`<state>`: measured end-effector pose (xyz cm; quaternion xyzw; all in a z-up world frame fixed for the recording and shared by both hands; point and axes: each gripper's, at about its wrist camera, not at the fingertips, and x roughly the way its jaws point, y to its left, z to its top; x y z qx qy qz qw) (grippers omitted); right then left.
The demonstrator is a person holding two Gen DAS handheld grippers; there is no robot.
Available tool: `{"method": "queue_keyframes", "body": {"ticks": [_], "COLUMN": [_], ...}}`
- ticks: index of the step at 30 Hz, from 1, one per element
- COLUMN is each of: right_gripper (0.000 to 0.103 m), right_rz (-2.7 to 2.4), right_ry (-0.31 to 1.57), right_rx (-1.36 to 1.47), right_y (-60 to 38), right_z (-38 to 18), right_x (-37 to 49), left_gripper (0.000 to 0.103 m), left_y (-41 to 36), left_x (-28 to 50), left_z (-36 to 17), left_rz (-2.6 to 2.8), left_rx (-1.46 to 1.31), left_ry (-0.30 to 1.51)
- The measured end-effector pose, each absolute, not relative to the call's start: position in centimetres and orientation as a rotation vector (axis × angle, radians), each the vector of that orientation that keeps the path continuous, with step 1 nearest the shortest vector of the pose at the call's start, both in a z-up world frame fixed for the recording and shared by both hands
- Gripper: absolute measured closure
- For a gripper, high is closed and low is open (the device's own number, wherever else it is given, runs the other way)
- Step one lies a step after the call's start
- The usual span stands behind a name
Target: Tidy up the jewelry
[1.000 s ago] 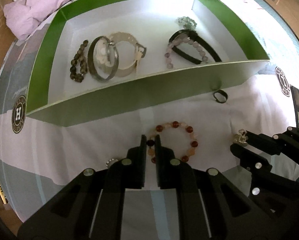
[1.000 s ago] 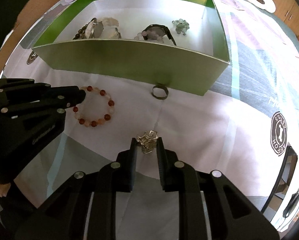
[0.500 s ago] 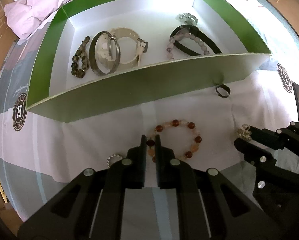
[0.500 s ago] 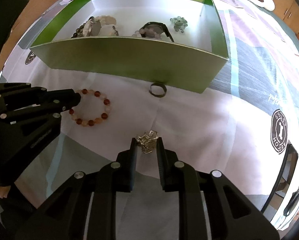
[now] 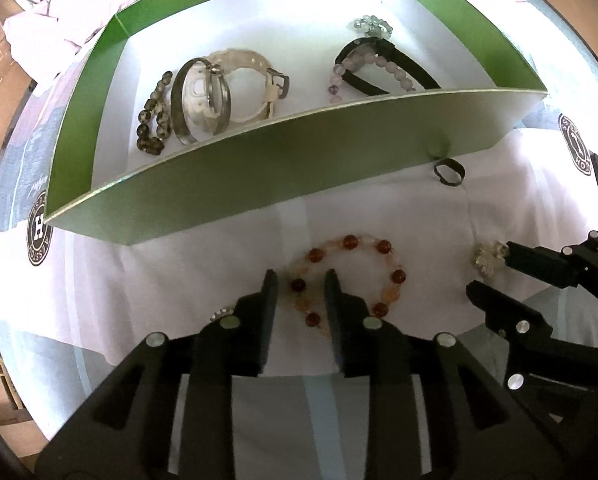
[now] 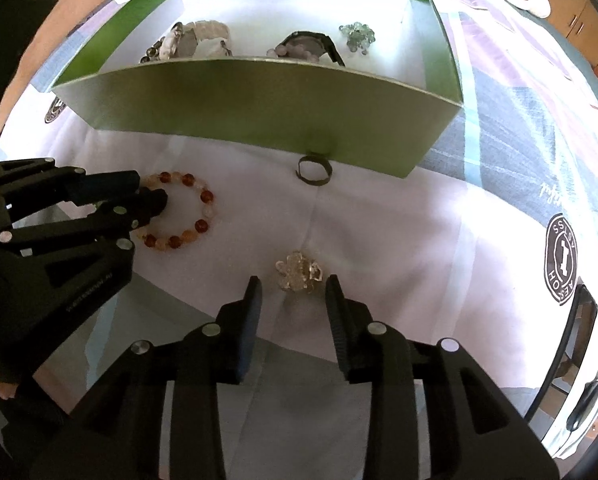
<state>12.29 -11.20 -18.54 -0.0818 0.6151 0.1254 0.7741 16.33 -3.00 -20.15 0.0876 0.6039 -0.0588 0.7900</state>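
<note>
A red and orange bead bracelet (image 5: 349,276) lies on the white cloth in front of a green box (image 5: 259,176). My left gripper (image 5: 297,280) is open, its fingers on either side of the bracelet's near-left beads. It also shows in the right wrist view (image 6: 149,196), with the bracelet (image 6: 181,210) beside it. A clear crystal piece (image 6: 298,271) lies on the cloth just ahead of my open right gripper (image 6: 293,286), and shows in the left wrist view (image 5: 487,256). The box (image 6: 259,100) holds several bracelets and watches (image 5: 223,88).
A dark ring (image 5: 449,170) lies on the cloth by the box's front wall, also in the right wrist view (image 6: 314,168). A small silver piece (image 5: 221,313) peeks out left of my left fingers. Pink bedding (image 5: 71,4) lies beyond the box.
Both grippers have opened. The left one held the bead bracelet and the right one held the crystal piece; both pieces now lie free on the cloth.
</note>
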Motion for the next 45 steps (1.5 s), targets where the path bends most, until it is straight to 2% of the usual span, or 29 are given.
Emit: {"method": "queue_keyframes", "body": {"ticks": [2,3,4,19,21,25,26,30,33,35,38,43,45], "right_gripper": [0.073,0.08,0.086,0.084,0.082,0.082,0.081,0.08,0.08,0.079,0.071,0.071,0.071], "right_rz": [0.272,0.277,0.282,0.284,0.253,0.232,0.23,0.198,0.195,0.207,0.212,0.21,0.206], "right_ry": [1.325,1.318,1.316,1.34,1.338,1.323,1.319,1.302,1.304,1.309,1.307,1.311,1.312], "right_rx": [-0.193,-0.197,-0.196,-0.096,-0.087,-0.049,-0.041,-0.001,0.003,-0.005,-0.025,-0.021,-0.017], "right_y": [-11.1,-11.0,-10.9,-12.8,-13.6,-15.3,-15.8,-17.6,-17.8,-17.2,-15.9,-15.7,-15.8], "right_z": [-18.6,-18.5,-18.4,-17.9,-17.9,-17.3,-17.1,-16.2,-16.3,-16.4,-16.3,-16.4,-16.5], "right_x": [12.3,12.2,12.2,13.7,14.0,14.9,15.2,15.4,15.5,15.1,14.2,14.0,14.0], "left_gripper": [0.08,0.083,0.092,0.094,0.092,0.08,0.074,0.06,0.04,0.036,0.033,0.034,0.044], "left_y": [-3.1,-3.2,-3.2,-1.5,-0.8,0.1,0.4,0.8,0.3,-0.5,-1.9,-2.4,-2.0], "left_x": [16.3,16.3,16.3,16.4,16.4,16.5,16.5,16.4,16.2,16.2,16.3,16.0,16.0], "left_z": [-20.2,-20.2,-20.1,-19.1,-19.1,-18.4,-18.2,-17.3,-17.1,-17.2,-18.0,-19.3,-19.0], "left_rz": [-0.128,-0.135,-0.139,-0.137,-0.115,-0.1,-0.101,-0.112,-0.127,-0.146,-0.154,-0.152,-0.148], "left_rx": [0.189,0.183,0.179,0.141,0.131,0.111,0.104,0.084,0.106,0.13,0.169,0.181,0.167], "left_ry": [1.3,1.299,1.299,1.315,1.322,1.311,1.307,1.287,1.282,1.285,1.292,1.304,1.301]}}
